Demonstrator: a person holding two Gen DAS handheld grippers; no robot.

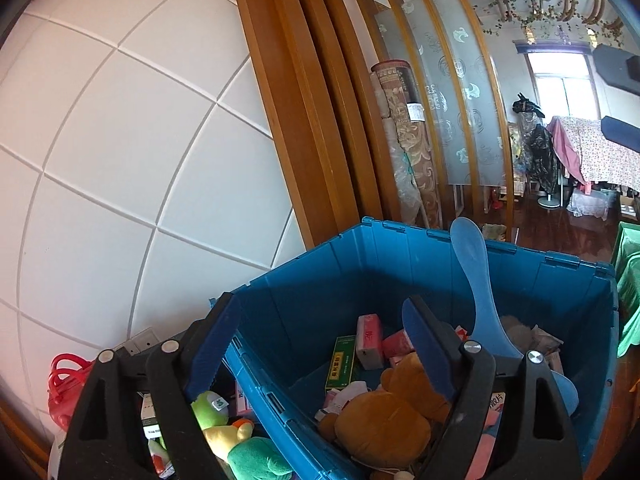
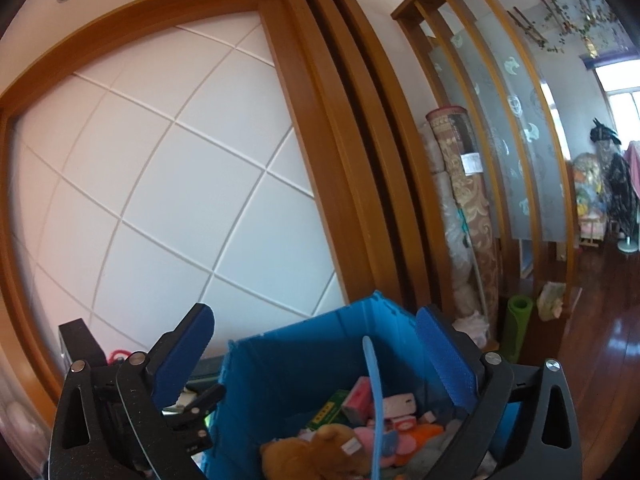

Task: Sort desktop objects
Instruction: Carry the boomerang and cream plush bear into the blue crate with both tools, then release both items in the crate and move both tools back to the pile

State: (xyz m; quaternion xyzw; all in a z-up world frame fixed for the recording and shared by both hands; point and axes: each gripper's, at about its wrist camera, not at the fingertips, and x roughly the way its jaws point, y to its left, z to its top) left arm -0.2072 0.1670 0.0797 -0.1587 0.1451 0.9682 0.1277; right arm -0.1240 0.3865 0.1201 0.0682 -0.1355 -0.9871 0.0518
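Note:
A blue plastic crate (image 1: 320, 276) holds a brown plush bear (image 1: 388, 420), a green box (image 1: 340, 362), pink packets (image 1: 370, 340) and a blue spoon (image 1: 474, 268) standing upright. My left gripper (image 1: 320, 332) is open and empty above the crate's left wall. A green plush frog (image 1: 236, 440) lies outside that wall. In the right wrist view the crate (image 2: 288, 356), the bear (image 2: 308, 456) and the spoon (image 2: 374, 384) show below my open, empty right gripper (image 2: 316, 340). The other gripper's fingers (image 2: 200, 400) show at lower left.
A white panelled wall (image 1: 120, 140) with a wooden frame (image 1: 288, 100) stands behind the crate. Rolled rugs (image 1: 404, 140) lean by a glass screen. Red cord (image 1: 64, 376) lies at left. A green mat roll (image 2: 518, 328) stands on the wooden floor.

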